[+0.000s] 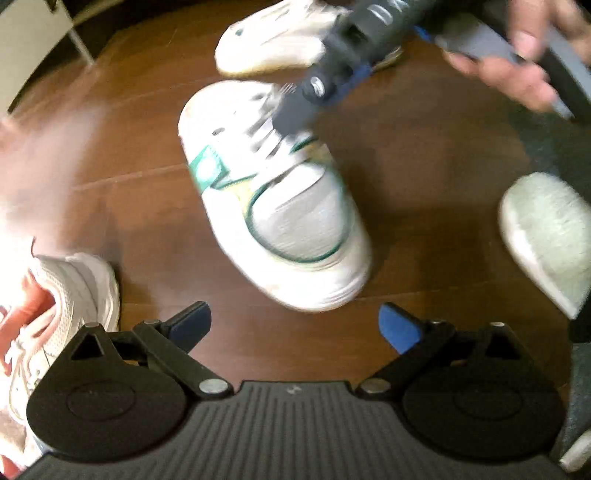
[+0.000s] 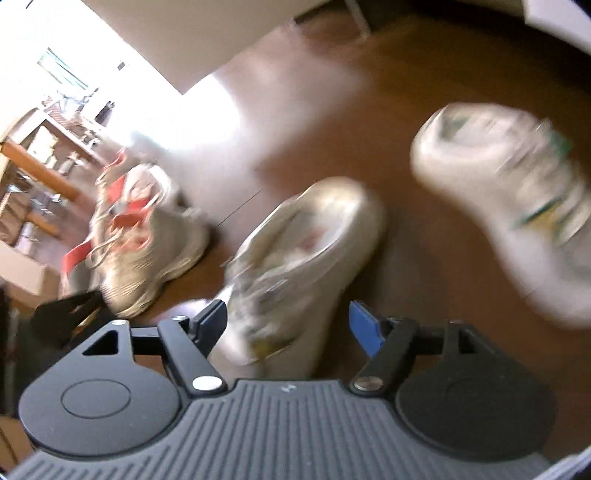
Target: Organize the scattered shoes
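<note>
In the left wrist view a white sneaker with green trim (image 1: 277, 206) lies on the wooden floor (image 1: 424, 184), its toe just ahead of my left gripper (image 1: 299, 322), which is open and holds nothing. A second white sneaker (image 1: 273, 40) lies beyond it. My right gripper (image 1: 314, 92) hangs over the green-trimmed sneaker's laces, held by a hand (image 1: 517, 55). In the blurred right wrist view my right gripper (image 2: 288, 323) is open, with a white sneaker (image 2: 303, 258) between its fingers and the right pad (image 2: 364, 326) apart from it. The green-trimmed sneaker (image 2: 509, 206) is to its right.
A white and red sneaker (image 1: 55, 314) sits at the lower left, also seen as the white and red sneaker (image 2: 140, 229) on the left of the right wrist view. A grey-white shoe toe (image 1: 546, 236) is at the right edge. A white wall panel (image 2: 192, 33) and wooden furniture (image 2: 33, 166) stand behind.
</note>
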The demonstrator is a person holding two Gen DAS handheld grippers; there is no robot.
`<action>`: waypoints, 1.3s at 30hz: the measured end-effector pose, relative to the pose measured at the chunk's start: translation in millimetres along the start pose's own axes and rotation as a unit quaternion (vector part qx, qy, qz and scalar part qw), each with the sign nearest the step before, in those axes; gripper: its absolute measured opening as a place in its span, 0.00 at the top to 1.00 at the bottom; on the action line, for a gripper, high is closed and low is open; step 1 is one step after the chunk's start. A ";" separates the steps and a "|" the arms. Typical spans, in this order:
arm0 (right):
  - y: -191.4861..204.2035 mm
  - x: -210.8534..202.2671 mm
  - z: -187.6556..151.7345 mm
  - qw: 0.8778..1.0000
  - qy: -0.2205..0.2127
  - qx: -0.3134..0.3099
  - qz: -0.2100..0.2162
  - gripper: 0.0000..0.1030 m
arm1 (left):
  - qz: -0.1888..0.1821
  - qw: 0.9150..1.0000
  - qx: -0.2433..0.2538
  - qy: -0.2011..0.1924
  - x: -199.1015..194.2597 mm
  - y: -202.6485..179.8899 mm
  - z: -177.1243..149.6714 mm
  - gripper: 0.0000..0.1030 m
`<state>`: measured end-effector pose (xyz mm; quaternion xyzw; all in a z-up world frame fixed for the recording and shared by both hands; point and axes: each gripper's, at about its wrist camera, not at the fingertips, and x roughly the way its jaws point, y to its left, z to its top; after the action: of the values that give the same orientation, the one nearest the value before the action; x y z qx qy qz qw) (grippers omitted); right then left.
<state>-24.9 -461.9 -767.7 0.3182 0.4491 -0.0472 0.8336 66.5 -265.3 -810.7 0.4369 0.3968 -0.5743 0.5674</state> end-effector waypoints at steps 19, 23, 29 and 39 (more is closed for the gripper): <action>-3.8 -18.0 -23.3 0.983 0.022 -0.145 -0.112 0.18 | -0.037 0.997 -0.027 -0.064 8.8 0.7 47.3 0.02; 19.7 0.3 -54.9 0.961 0.042 -0.235 -0.143 0.18 | 0.020 0.994 -0.064 -0.086 0.4 44.5 53.9 0.03; 41.4 25.6 -80.3 0.927 0.058 -0.319 -0.187 0.09 | 0.104 0.980 0.130 -0.109 -6.1 36.3 83.9 0.24; 24.1 25.8 -73.4 0.944 0.066 -0.269 -0.178 0.09 | 0.099 0.895 0.434 -0.032 39.1 10.4 106.6 0.51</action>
<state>-53.6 -395.4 -804.9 -0.0011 0.5484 -0.0511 0.8346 72.4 -379.1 -815.1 0.6584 0.0447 -0.6436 0.3876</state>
